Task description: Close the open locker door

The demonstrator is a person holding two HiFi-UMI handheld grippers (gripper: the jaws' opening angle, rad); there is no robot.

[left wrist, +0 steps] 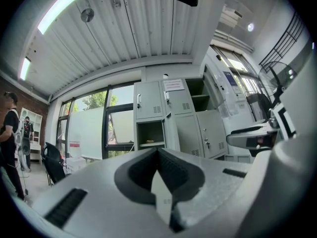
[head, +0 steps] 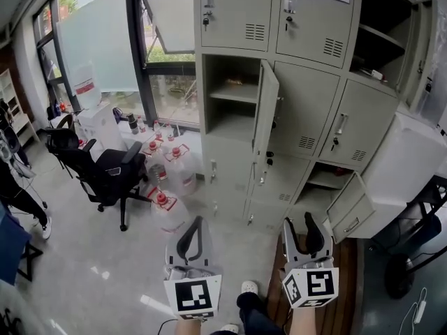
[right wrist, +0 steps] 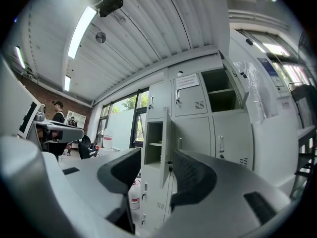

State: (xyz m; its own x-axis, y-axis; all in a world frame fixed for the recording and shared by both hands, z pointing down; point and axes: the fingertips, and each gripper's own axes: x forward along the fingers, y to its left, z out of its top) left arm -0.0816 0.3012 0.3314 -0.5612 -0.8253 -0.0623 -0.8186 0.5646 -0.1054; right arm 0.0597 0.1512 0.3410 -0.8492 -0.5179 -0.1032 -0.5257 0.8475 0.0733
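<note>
The left tool has its black-padded jaws drawn together at the tips with nothing between them, while the right tool stands with its jaws spread wide and empty; through their gap only the distant lockers show. Both are held low at the near edge of the head view, pointing towards the bank of pale grey metal lockers and well apart from it. The pale grey metal locker door of the left column's middle compartment stands swung out into the room, hinged on its right side, baring a shelf inside. Two more stand open at the right of the bank: an upper door and a lower door. Left of the lockers, a black office chair and clear water jugs with red caps stand on the grey floor.
</note>
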